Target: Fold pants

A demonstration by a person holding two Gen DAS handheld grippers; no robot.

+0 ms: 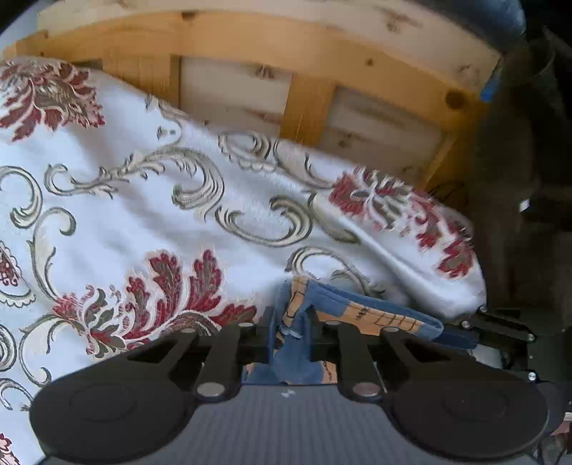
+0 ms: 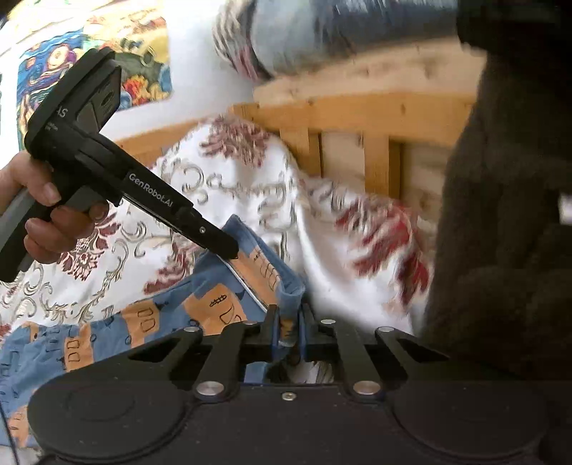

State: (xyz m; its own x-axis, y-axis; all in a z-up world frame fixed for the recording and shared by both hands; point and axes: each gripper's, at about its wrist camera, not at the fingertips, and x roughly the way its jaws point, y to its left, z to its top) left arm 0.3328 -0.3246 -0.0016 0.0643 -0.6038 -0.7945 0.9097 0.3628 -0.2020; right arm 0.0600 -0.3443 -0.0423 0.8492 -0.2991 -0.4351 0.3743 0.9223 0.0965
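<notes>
While both of my grippers are clamped on the pants (image 2: 150,314), the garment lies on the patterned bedspread (image 1: 150,200) near the wooden headboard (image 1: 307,107).

My left gripper (image 1: 291,331) has its jaws pressed together on a bunched blue-and-orange edge of the fabric. My right gripper (image 2: 287,329) pinches a neighbouring edge, its jaws nearly closed with cloth between them. The rest of the pants trails toward the lower left of the right wrist view, rumpled and not yet flat.

Risks, as I judge them: each bite is small and close to the edge, so a sharp pull could slip the cloth free. The two grips sit close together; if I lift without spreading them, the fabric would likely bunch rather than fold cleanly. The bedspread is soft and creased, and a low drag could catch and ruck it.

Surroundings: a dark fuzzy blanket (image 2: 507,214) crowds the right side, next to my right gripper. A rolled bundle (image 2: 321,32) rests atop the headboard. A colourful picture (image 2: 96,60) hangs on the wall, well apart.
</notes>
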